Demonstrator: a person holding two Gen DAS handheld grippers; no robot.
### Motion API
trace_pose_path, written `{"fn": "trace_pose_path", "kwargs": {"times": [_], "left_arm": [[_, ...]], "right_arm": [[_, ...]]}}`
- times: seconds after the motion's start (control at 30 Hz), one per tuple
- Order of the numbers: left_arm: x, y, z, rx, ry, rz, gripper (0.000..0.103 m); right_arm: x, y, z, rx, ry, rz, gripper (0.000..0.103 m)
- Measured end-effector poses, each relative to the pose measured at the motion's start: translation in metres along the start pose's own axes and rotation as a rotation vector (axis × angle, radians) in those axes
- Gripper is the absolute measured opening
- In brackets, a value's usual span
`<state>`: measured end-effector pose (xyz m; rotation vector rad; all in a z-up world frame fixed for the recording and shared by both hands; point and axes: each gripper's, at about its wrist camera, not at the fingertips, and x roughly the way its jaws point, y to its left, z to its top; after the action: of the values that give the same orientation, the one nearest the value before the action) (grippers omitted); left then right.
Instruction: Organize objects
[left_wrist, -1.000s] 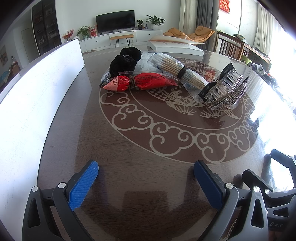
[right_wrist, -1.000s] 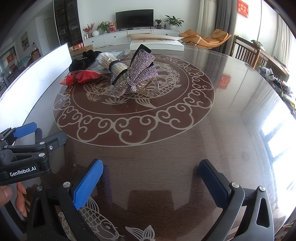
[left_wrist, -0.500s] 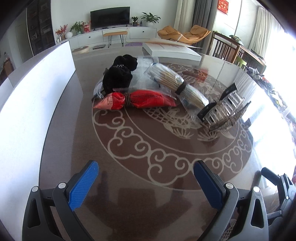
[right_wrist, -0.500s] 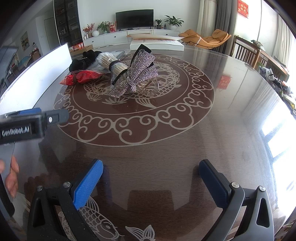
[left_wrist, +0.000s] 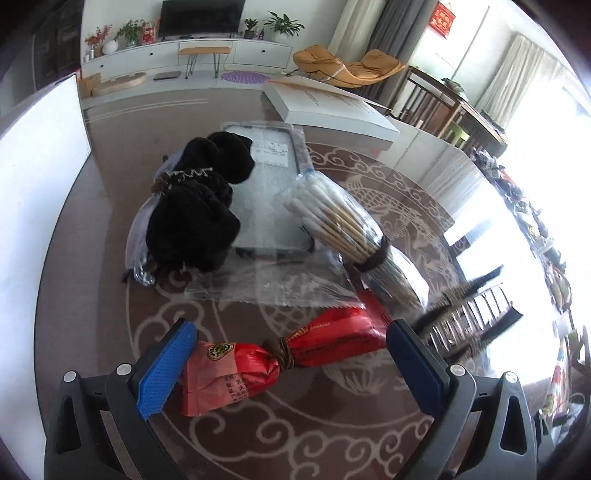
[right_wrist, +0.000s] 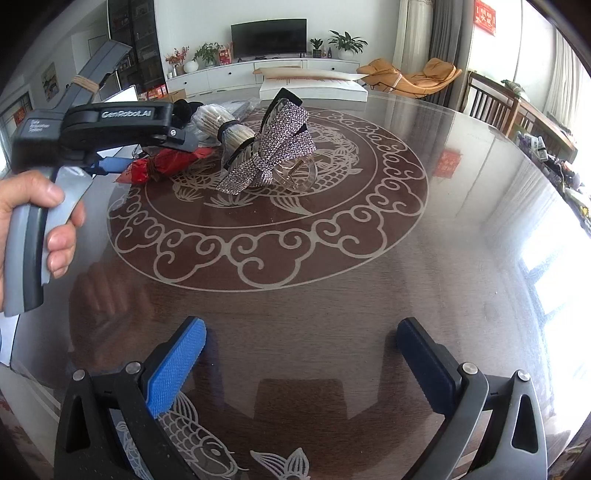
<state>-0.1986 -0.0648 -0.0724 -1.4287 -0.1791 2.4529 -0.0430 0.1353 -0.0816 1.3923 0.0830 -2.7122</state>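
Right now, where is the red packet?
In the left wrist view the red packet lies on the table between the open left gripper's fingers, just before the clear plastic bag.

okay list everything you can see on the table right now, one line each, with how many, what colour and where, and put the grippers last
red packet: 1, red, tied at its middle, between the left fingers
stick bundle: 1, pale tan in clear wrap, right of the tray
black fabric item: 1, black, left of the tray
tray: 1, grey, in clear plastic, behind the packet
hair claw: 1, silver rhinestone bow, table centre
white box: 1, far edge
table: 1, dark brown, pale scroll pattern
left hand-held gripper: 1, black, blue pads, open around the packet
right hand-held gripper: 1, same, open, over bare table
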Motion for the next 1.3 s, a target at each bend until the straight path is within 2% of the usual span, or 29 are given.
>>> {"fn": "trace_pose_path", "kwargs": {"times": [0.03,0.17,0.27,0.33,0.37,0.4,0.43,0.47,0.5,0.53,0.6,0.73,0.87,0.93,0.97,1.0,1.03,1.13,1.2,1.23,1.3], "left_arm": [[-0.004,-0.008,-0.008,0.034,0.014,0.0,0.103],[-0.008,-0.026,-0.017,0.137,0.003,0.102,0.103],[-0.001,-0.032,-0.009,0.16,0.001,0.087,0.103],[0.009,-0.041,-0.006,0.218,0.018,0.086,0.103],[0.013,-0.045,-0.006,0.254,0.03,0.091,0.098],[0.016,-0.049,-0.009,0.287,0.037,0.1,0.075],[0.012,-0.054,-0.012,0.318,0.006,0.135,0.067],[0.008,-0.054,-0.014,0.307,0.008,0.117,0.042],[0.004,-0.053,-0.017,0.282,0.002,0.116,0.022],[0.0,-0.051,-0.021,0.253,0.004,0.12,0.022],[-0.012,-0.046,-0.036,0.193,-0.039,0.163,0.022],[-0.035,-0.03,-0.078,0.046,-0.091,0.226,0.021],[-0.05,-0.013,-0.102,-0.061,-0.144,0.253,0.025],[-0.051,-0.01,-0.104,-0.052,-0.16,0.223,0.034],[-0.049,-0.013,-0.103,-0.028,-0.158,0.223,0.048],[-0.045,-0.016,-0.102,0.002,-0.146,0.243,0.07],[-0.04,-0.02,-0.101,0.026,-0.125,0.272,0.079],[-0.034,-0.031,-0.095,0.061,-0.119,0.289,0.084],[-0.033,-0.027,-0.093,0.042,-0.107,0.292,0.098],[-0.032,-0.025,-0.092,0.027,-0.101,0.29,0.101],[-0.032,-0.026,-0.092,0.028,-0.096,0.296,0.103]], "right_arm": [[0.0,0.0,0.0,0.0,0.0,-0.001,0.103],[0.001,0.0,0.0,0.001,0.0,-0.002,0.103],[0.001,0.0,0.0,0.0,0.0,-0.001,0.103],[0.001,0.001,0.001,-0.001,0.0,0.0,0.103],[0.002,0.001,0.001,-0.001,-0.001,0.0,0.103],[0.002,0.001,0.001,-0.001,-0.001,0.0,0.103],[0.002,0.001,0.001,-0.001,-0.001,0.0,0.103],[0.002,0.001,0.001,-0.001,-0.001,0.0,0.103],[0.002,0.001,0.001,0.0,-0.001,0.0,0.103],[0.002,0.001,0.001,0.0,-0.001,0.0,0.103],[0.002,0.001,0.001,-0.001,-0.001,0.0,0.103],[0.002,0.001,0.001,0.0,-0.001,0.0,0.103],[0.002,0.001,0.001,0.0,-0.001,0.0,0.103],[0.002,0.001,0.001,0.0,-0.001,0.0,0.103],[0.002,0.001,0.001,-0.001,-0.001,0.0,0.103],[0.002,0.001,0.001,-0.001,-0.001,0.0,0.103],[0.002,0.001,0.001,-0.001,-0.001,0.0,0.103],[0.002,0.001,0.001,-0.001,-0.001,0.0,0.103],[0.002,0.001,0.001,0.0,-0.001,0.0,0.103],[0.002,0.001,0.001,0.0,-0.001,0.001,0.103],[0.002,0.001,0.001,0.0,-0.001,0.001,0.103]]}}
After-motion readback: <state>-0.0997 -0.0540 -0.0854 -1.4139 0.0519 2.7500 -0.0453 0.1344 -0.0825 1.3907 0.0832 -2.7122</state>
